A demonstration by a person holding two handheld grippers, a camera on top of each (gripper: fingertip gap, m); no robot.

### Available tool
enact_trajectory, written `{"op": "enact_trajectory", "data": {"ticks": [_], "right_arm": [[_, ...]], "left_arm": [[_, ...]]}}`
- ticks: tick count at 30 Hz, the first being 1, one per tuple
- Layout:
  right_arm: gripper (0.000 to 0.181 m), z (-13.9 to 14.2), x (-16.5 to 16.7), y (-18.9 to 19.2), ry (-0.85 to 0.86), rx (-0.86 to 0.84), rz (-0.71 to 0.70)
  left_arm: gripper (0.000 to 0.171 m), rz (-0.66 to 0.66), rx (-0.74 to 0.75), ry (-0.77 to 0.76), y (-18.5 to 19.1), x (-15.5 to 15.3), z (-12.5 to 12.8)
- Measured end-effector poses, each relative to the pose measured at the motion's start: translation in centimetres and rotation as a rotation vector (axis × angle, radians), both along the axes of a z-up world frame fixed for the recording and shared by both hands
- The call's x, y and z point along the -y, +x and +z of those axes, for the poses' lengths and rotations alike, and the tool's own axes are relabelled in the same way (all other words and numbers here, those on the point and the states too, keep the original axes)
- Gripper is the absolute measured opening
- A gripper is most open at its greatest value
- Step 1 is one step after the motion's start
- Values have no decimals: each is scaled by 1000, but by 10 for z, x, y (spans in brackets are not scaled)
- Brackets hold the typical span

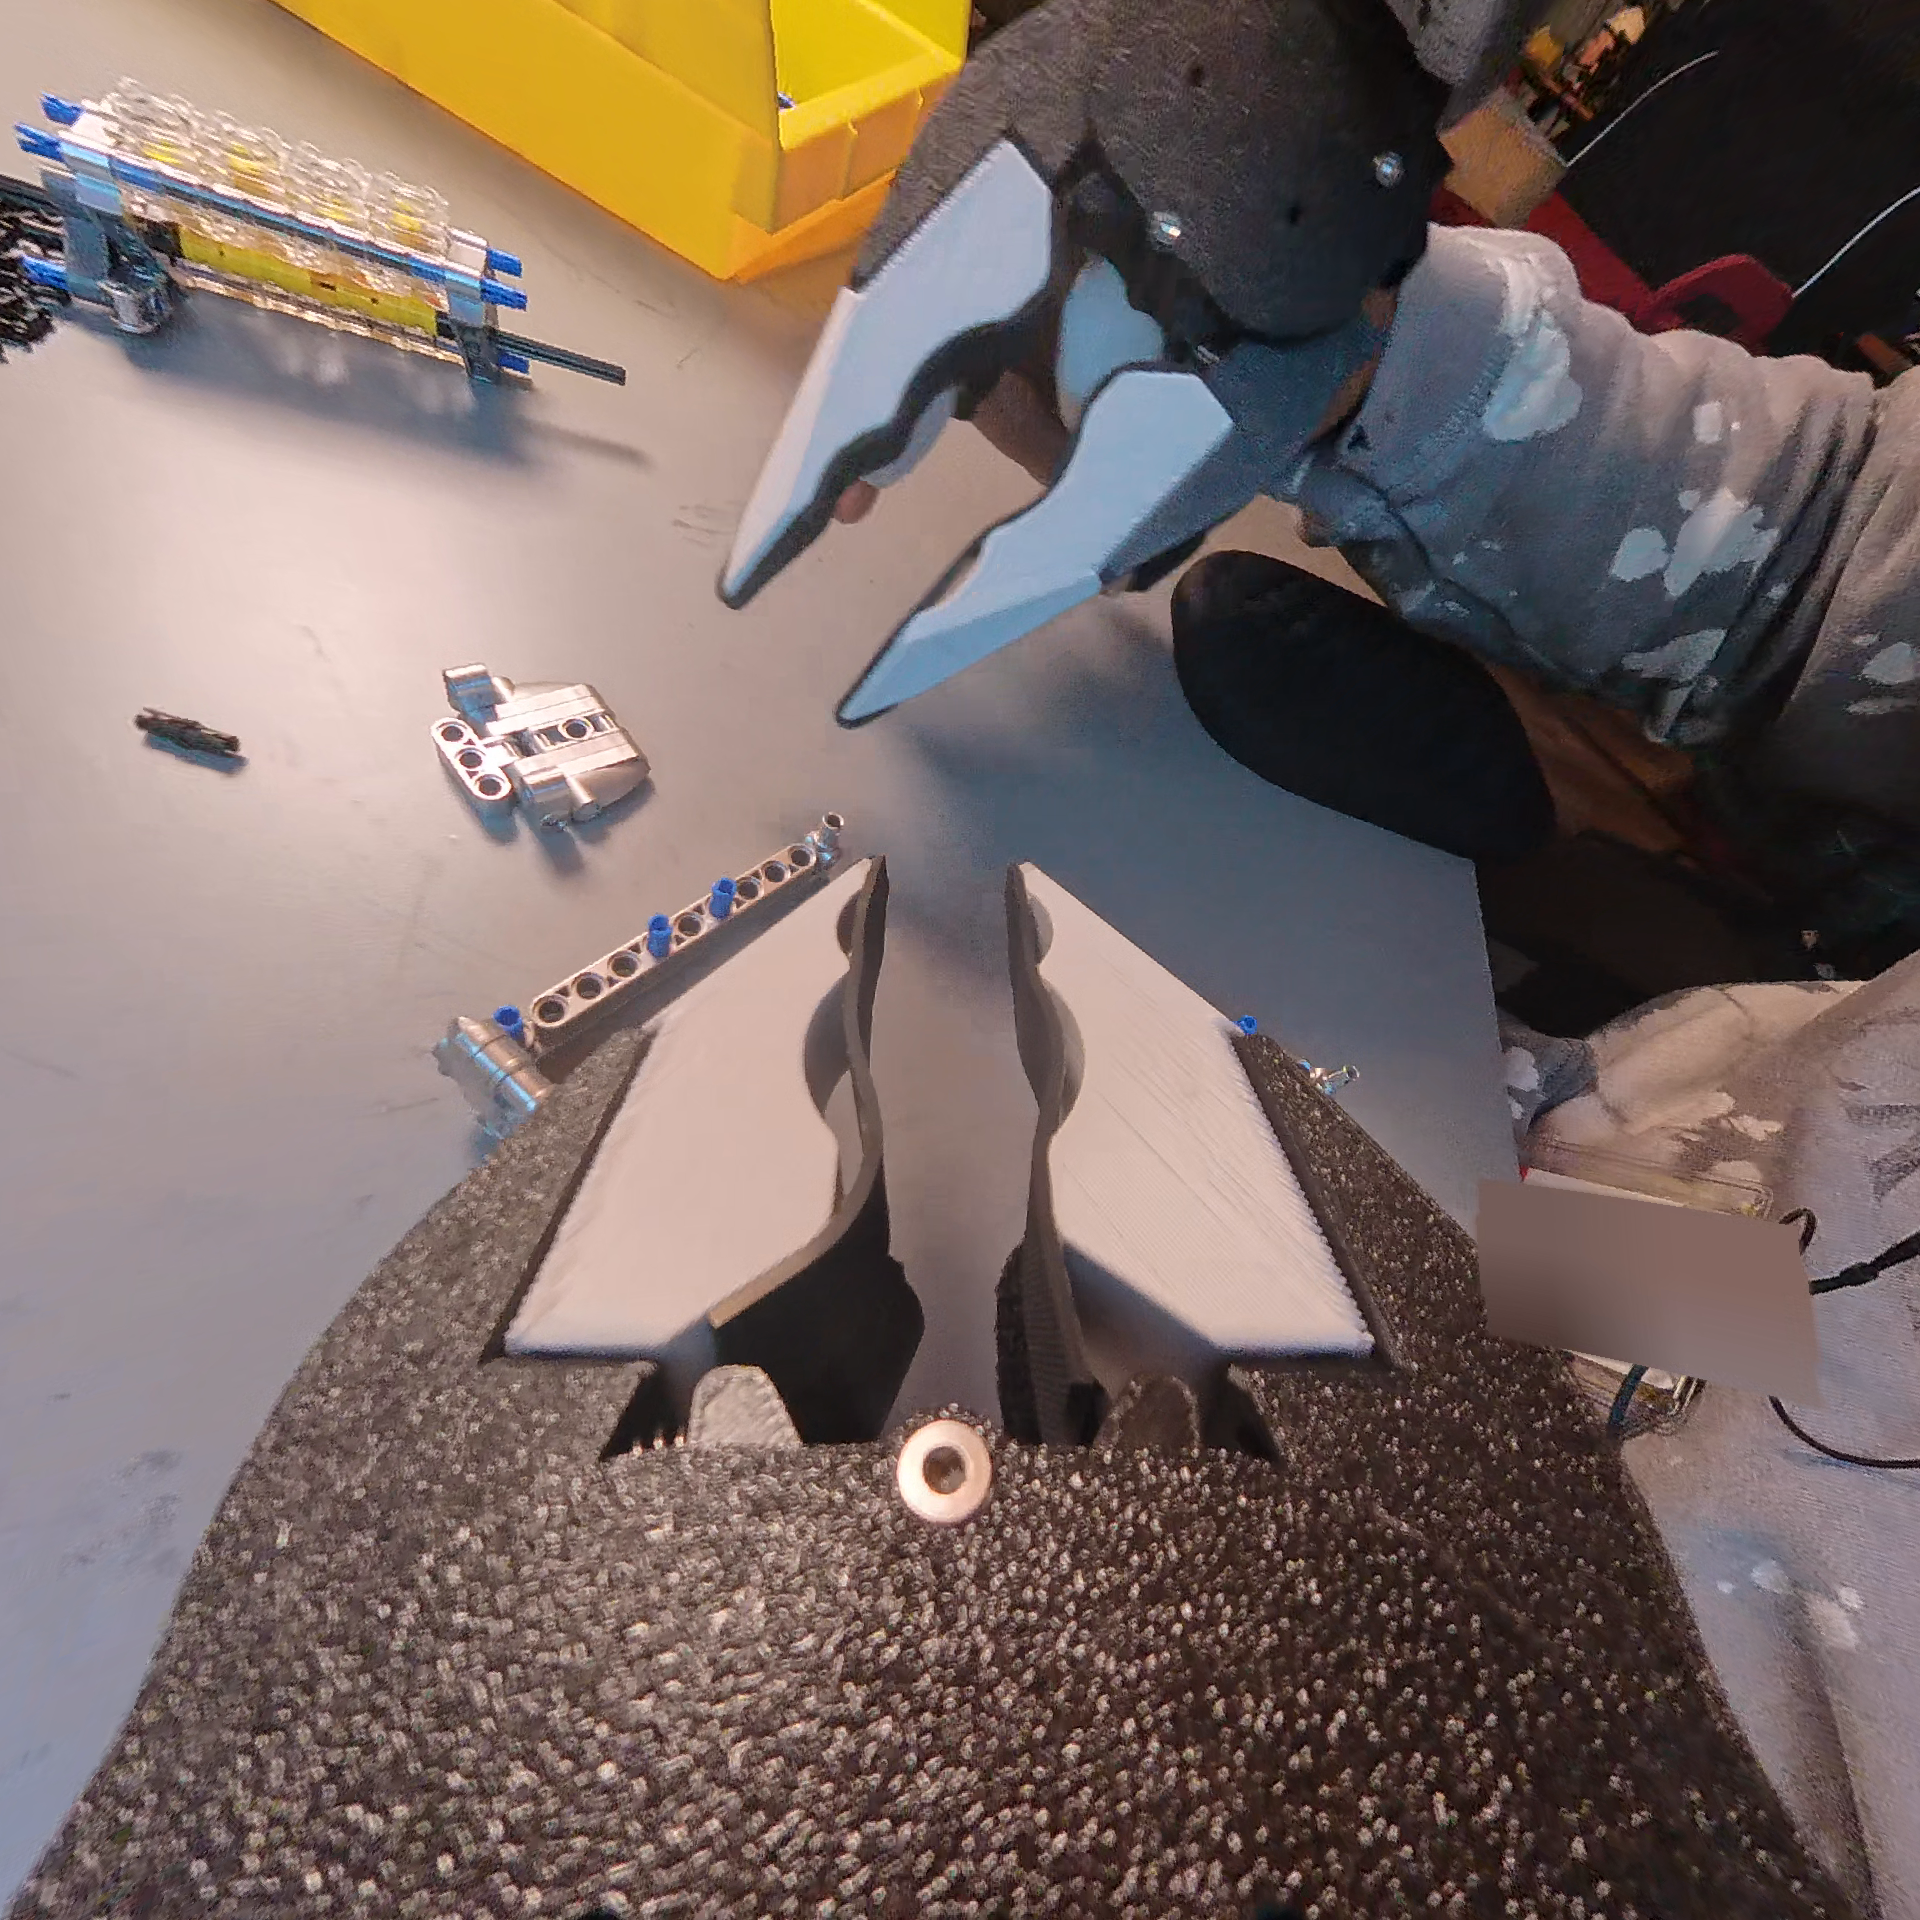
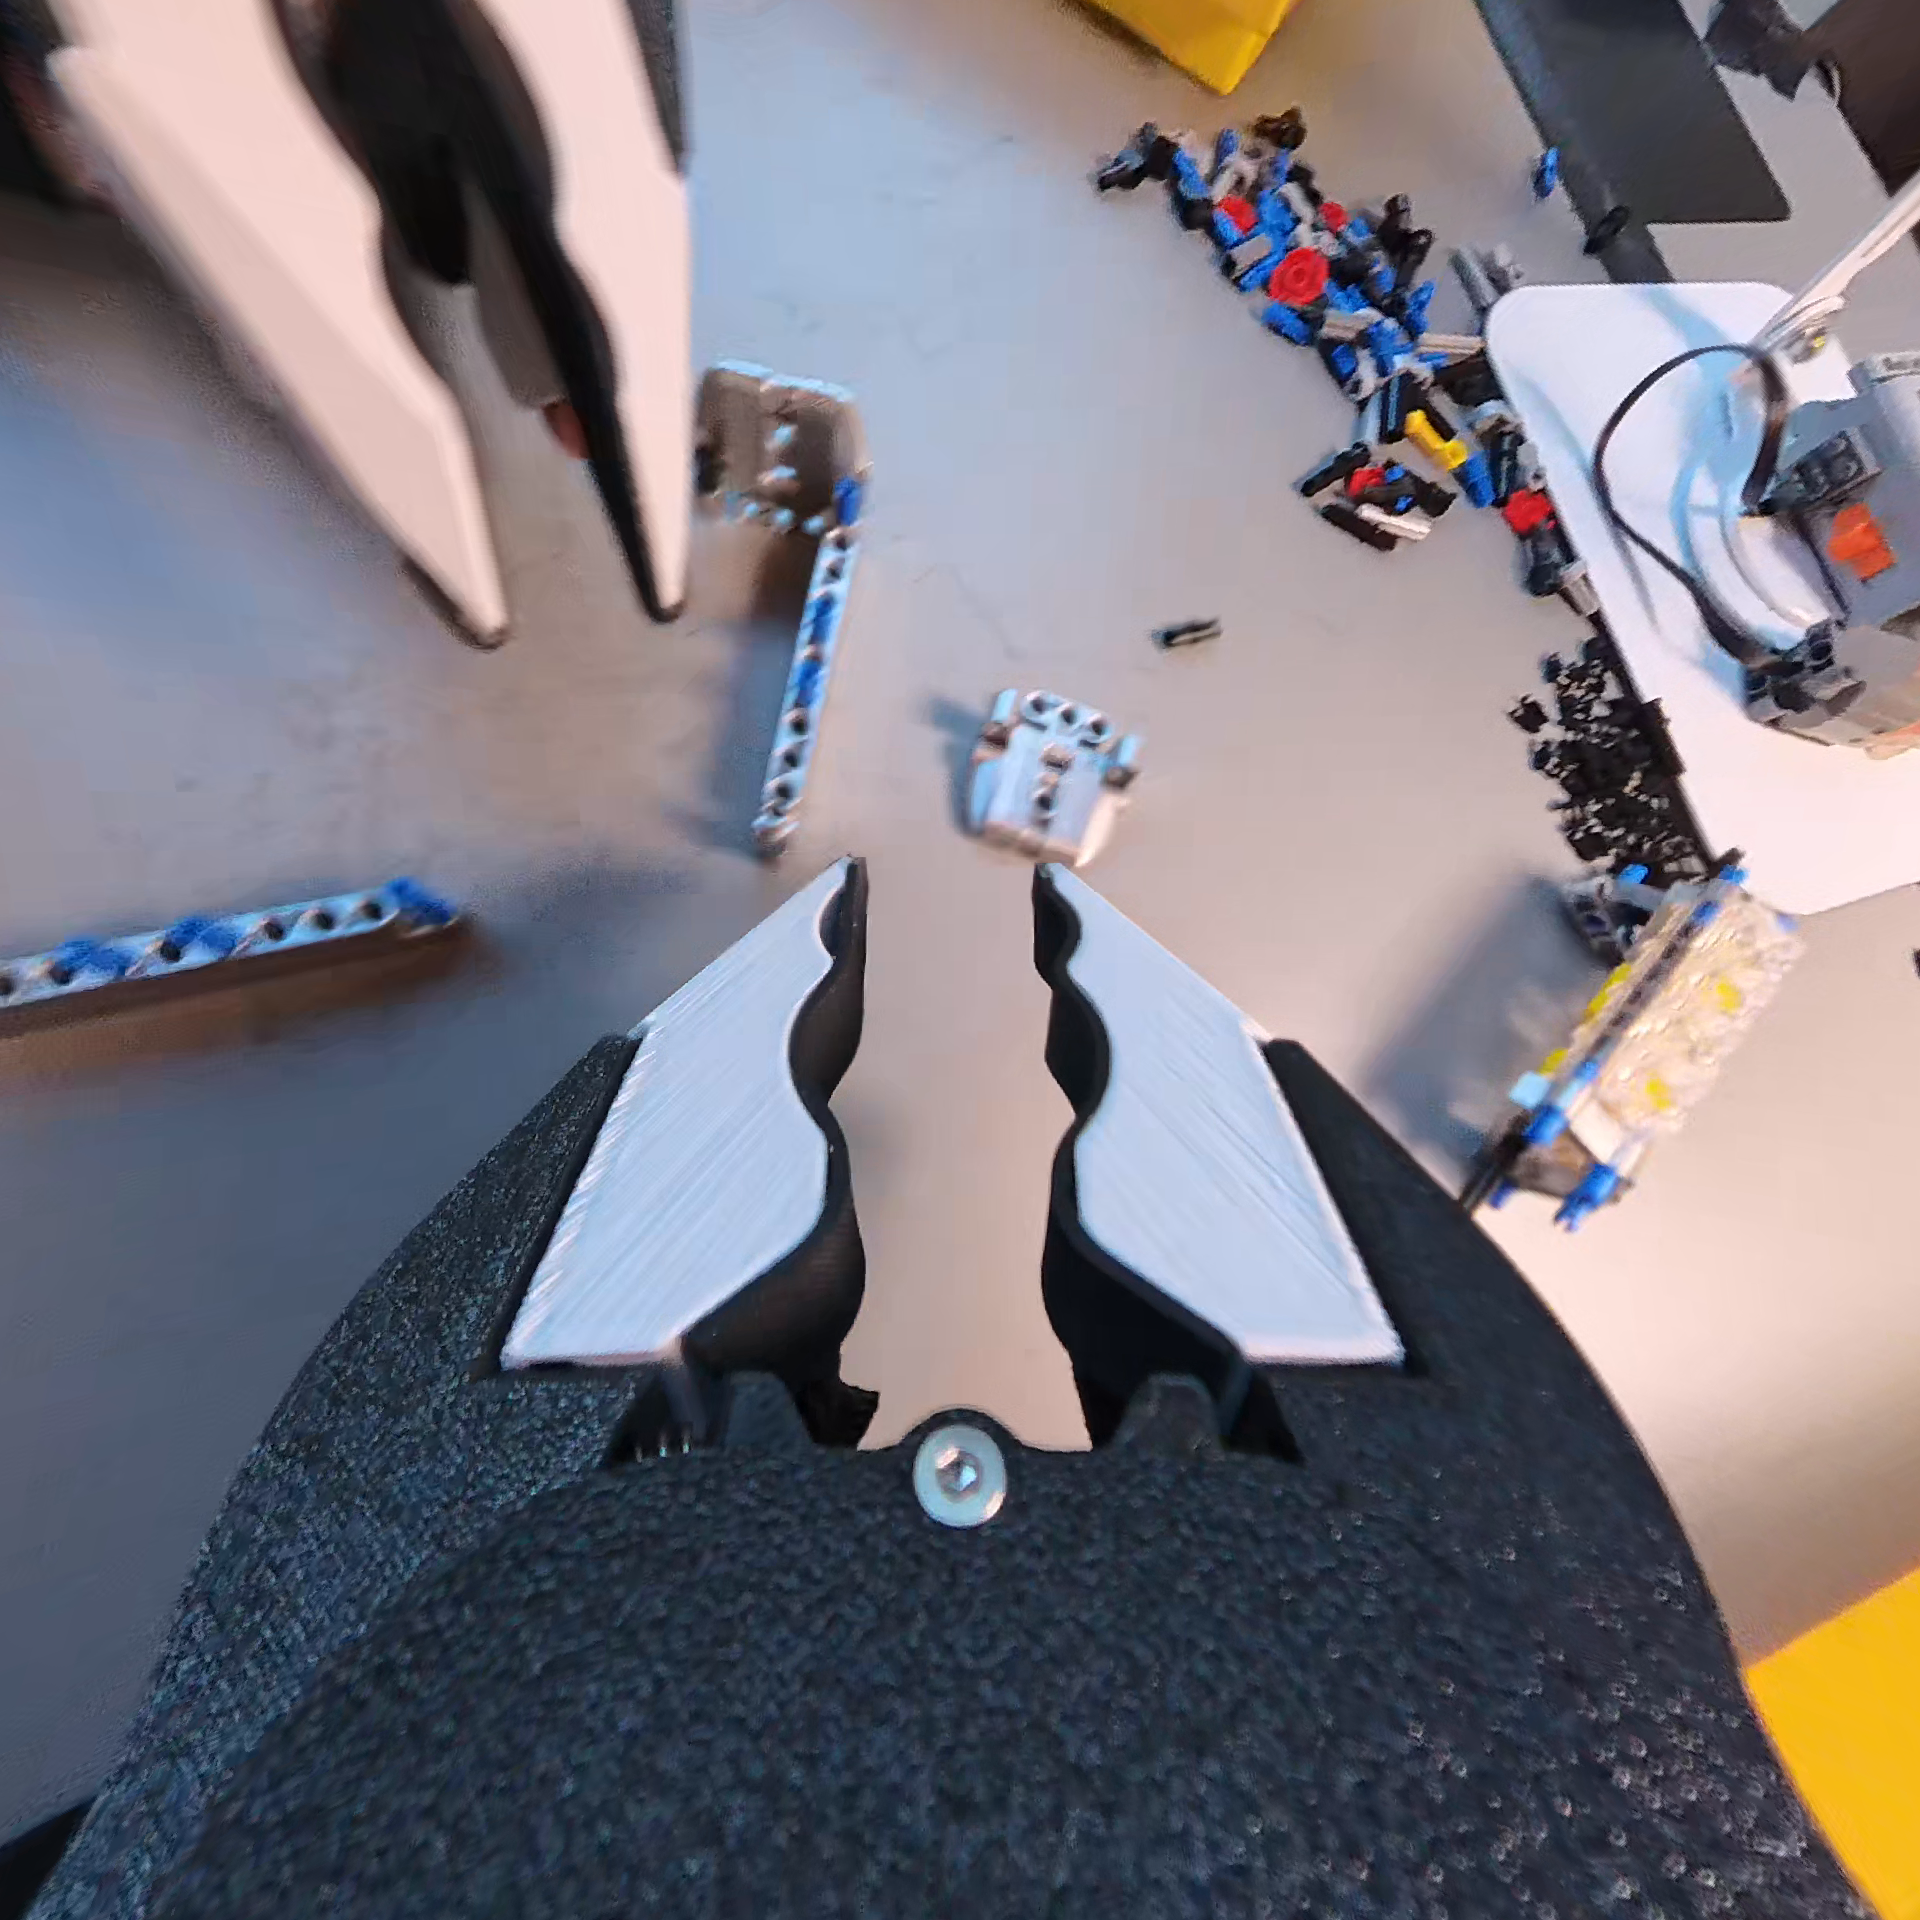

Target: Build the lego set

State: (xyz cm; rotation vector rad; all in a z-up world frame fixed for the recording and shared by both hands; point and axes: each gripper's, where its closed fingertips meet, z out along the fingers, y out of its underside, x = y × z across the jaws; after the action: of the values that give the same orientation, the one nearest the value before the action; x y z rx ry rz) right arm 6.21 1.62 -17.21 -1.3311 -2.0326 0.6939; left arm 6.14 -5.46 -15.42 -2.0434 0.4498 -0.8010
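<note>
Both tongs [image 1: 948, 878] [image 2: 948, 878] agape; yellow bin [image 1: 665, 114] contents unclear.

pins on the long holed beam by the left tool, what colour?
Blue pins on a grey beam; clearest in the left wrist view.

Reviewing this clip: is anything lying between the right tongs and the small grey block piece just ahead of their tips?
Nothing visible does. The right tongs, open and empty, point at the small grey block piece across bare table. The grey holed beam lies off to the left.
</note>
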Motion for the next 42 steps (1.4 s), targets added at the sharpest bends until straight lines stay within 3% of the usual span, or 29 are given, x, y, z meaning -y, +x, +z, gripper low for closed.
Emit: {"op": "enact_trajectory", "data": {"ticks": [7, 10, 16, 20, 25, 28, 33, 38, 42], "right_arm": [[28, -14, -29, -51, -121, 90, -29], [8, -30, -34, -54, -148, 142, -57], [6, -23, -28, -45, -160, 80, -59], [6, 17, -1, -30, -65, -55, 92], [6, 66, 57, -5, 138, -143, 354], [6, 76, 84, 4, 269, -125, 465], [6, 81, 108, 11, 402, -105, 556], [5, 89, 109, 8, 319, -184, 468], [32, 121, 91, 7, -29, -393, 206]], "left_arm": [[20, 19, -28, 41, -9, 0, 4], [20, 13, -29, 45, -8, 0, 4], [20, 16, -32, 58, -10, 1, 6], [21, 55, 14, 70, -15, -2, 14], [27, 3, 280, 9, -6, 3, 35], [27, -112, 387, -29, 11, 17, 45], [13, -272, 358, -15, 37, 39, 49], [6, -242, 329, 64, 36, 36, 53], [5, -164, 370, 224, 20, 29, 77]]}}
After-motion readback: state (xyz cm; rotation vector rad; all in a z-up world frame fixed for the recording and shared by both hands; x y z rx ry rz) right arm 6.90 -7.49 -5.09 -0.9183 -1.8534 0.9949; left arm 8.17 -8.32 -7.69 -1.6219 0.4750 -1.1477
